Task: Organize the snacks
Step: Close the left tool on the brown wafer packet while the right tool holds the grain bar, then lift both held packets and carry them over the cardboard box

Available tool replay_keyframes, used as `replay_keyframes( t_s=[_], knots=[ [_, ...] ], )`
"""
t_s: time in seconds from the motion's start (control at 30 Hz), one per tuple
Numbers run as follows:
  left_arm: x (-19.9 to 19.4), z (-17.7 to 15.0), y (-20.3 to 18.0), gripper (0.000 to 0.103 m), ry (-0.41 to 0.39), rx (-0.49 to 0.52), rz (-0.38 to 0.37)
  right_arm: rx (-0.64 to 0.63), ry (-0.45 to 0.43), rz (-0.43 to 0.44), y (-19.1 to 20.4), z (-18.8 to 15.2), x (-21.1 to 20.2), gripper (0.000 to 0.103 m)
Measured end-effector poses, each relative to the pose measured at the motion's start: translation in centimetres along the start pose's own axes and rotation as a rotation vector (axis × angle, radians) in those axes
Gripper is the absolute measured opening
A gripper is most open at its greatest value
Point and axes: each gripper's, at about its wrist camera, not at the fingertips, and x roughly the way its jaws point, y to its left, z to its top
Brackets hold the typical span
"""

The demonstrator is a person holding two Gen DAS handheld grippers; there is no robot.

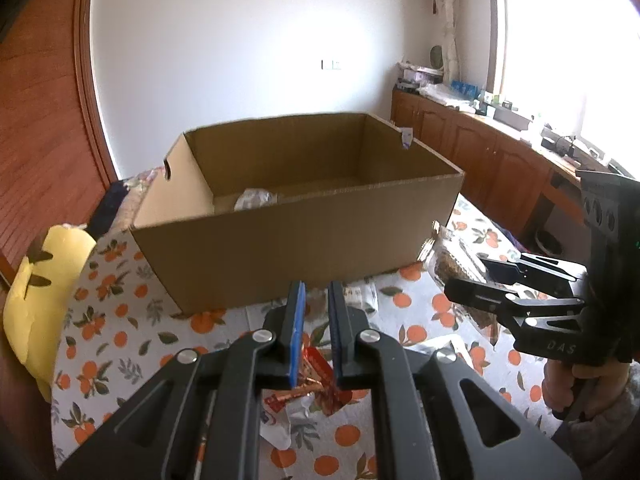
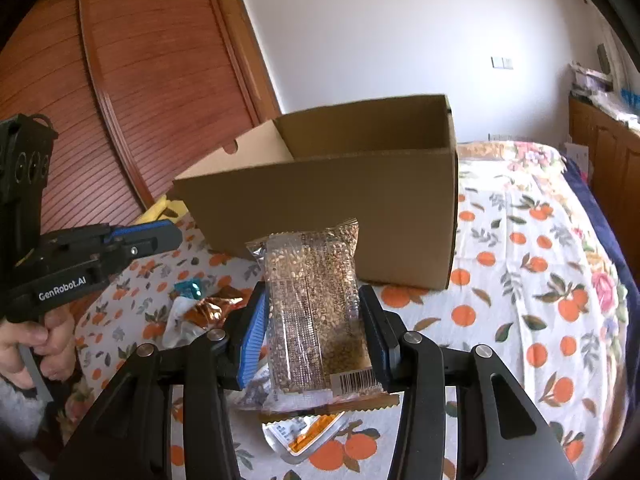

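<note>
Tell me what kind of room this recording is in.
Probably a bedroom at home: an orange-print floral bedspread covers the work surface, brown louvred wooden wardrobe doors stand behind, and low wooden cabinets run beneath a bright window.

surface: orange-print cloth (image 2: 520, 264) | on it: cardboard box (image 2: 320, 216), loose snack packets (image 2: 208, 308)

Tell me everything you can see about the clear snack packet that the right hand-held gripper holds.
The snack packet is a clear plastic pouch with crimped ends, filled with brown seed-like grains pressed into bars. It carries printed text and a barcode on a white strip at its near end. It stands lengthwise between the fingers of the right hand-held gripper, whose pads press its two long sides. It is lifted above the orange-print cloth, in front of the cardboard box, apart from it.
</note>
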Motion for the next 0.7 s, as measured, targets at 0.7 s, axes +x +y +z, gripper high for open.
replay_keyframes(
  t_s=[0.7],
  knots=[
    [8.1, -4.7, 1.4, 0.032, 0.282, -0.01, 0.057, -0.018, 0.011, -0.01, 0.4, -0.2, 0.2, 0.045]
  ],
)
